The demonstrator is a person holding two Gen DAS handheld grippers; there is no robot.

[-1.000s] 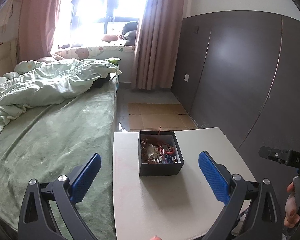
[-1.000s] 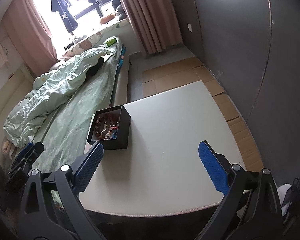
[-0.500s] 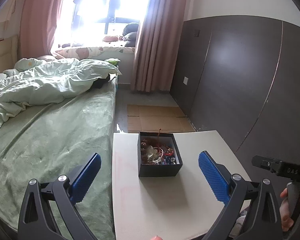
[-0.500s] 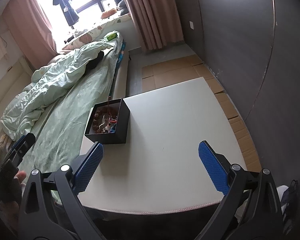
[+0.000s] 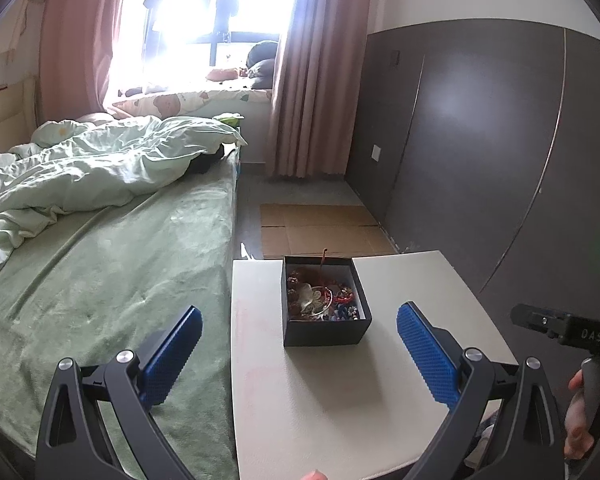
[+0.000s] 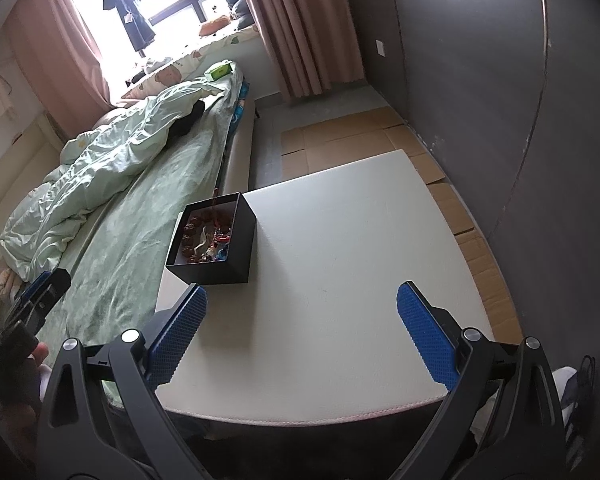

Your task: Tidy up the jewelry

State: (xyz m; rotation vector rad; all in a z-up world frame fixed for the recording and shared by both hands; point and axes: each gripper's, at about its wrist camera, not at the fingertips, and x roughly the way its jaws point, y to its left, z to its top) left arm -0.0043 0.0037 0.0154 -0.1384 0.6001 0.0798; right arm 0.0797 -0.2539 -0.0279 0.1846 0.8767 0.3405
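Jewelry box at table left-far edge; left claw spread; right claw spread

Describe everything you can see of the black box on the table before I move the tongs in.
The black box is square, matte, cardboard-looking and lidless, standing upright on the white table near the edge beside the bed. Its pale inside holds a tangled heap of jewelry: brown and red beads, blue pieces, a clear bangle. A red strand pokes above the far wall. Nothing else touches it; both tongs are apart from it.
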